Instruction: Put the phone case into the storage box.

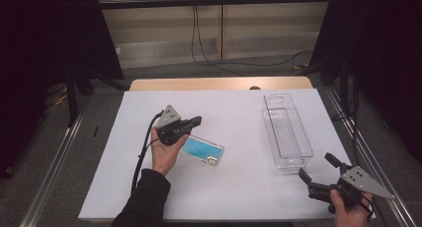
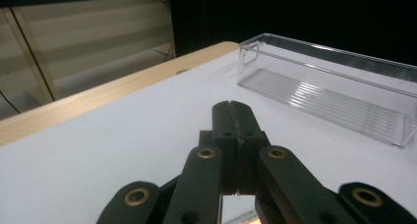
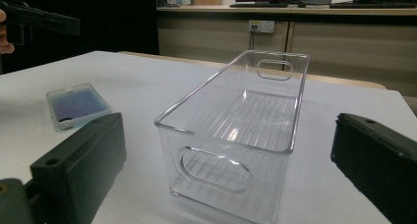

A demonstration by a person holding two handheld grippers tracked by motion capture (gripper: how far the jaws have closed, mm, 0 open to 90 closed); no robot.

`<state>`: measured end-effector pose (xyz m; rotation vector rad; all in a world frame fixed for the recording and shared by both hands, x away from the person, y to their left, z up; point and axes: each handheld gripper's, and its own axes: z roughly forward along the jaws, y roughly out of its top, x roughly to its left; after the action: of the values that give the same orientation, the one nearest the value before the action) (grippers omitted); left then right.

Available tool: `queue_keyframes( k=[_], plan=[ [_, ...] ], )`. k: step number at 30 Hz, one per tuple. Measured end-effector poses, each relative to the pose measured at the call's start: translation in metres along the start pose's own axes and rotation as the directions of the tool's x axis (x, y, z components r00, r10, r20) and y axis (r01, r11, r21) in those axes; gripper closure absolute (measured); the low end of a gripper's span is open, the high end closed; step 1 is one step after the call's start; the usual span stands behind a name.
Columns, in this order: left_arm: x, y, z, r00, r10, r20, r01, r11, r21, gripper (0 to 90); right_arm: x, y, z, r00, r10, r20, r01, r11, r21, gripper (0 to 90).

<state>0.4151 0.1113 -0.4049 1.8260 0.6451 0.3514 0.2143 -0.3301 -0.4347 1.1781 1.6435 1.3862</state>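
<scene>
White sheet [image 1: 239, 187] covers the table top, wood edge [image 1: 219, 83] showing at the far side; dark curtains L and R, pale wall panels and a cable on the floor behind. Right gripper view bg: cabinet w/ a wall socket and monitors on top, screen text too small to read.

Left gripper [image 1: 195, 121] is held off the table by the left hand [image 1: 164, 152], jaws pointing toward the clear bin [image 1: 287, 137]. Left gripper view: jaws pressed together, nothing between them. Phone [image 1: 201, 152], blue face in a clear case, lies flat on the sheet just below/beside that gripper, near the palm, not touched by the jaws. A sliver of it peeks under the jaws in the left gripper view. In the right gripper view the phone [image 3: 76, 105] lies left of the bin, well apart from it.

Right gripper [image 1: 318, 170] sits at the near R corner of the sheet in the right hand [image 1: 348, 209], jaws spread wide, nothing between them, aimed at the bin's near end, close but not touching. Bin is empty, ribbed floor, oval handle cut-outs at both ends, long axis running away from the person.

No brand, label or legible writing on phone, bin or grippers.
</scene>
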Motion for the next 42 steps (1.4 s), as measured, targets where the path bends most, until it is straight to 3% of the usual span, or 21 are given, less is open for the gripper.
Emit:
queue_keyframes(
  k=[7, 15, 29, 42],
  plan=[
    [0.003, 0.0, 0.006, 0.9992, -0.032, 0.025, 0.03, 0.9952, 0.093, 90.0, 0.0, 0.0, 0.0, 1.0, 0.004, -0.001, -0.004, 1.0, 0.003, 0.0],
    [0.009, 0.003, 0.007, 0.998, -0.063, 0.0, 0.062, 0.9842, 0.166, 90.0, 0.0, 0.0, 0.0, 1.0, 0.003, 0.001, -0.003, 1.0, 0.002, 0.0],
    [0.02, 0.006, 0.021, 0.9957, -0.088, -0.03, 0.092, 0.9496, 0.3, 90.0, 0.0, 0.0, 0.0, 1.0, 0.006, -0.001, -0.006, 1.0, 0.003, 0.0],
    [0.026, 0.003, 0.036, 0.9921, -0.092, -0.085, 0.117, 0.9213, 0.371, 90.0, 0.0, 0.0, 0.0, 1.0, 0.005, -0.001, -0.005, 1.0, 0.002, 0.0]
  ],
)
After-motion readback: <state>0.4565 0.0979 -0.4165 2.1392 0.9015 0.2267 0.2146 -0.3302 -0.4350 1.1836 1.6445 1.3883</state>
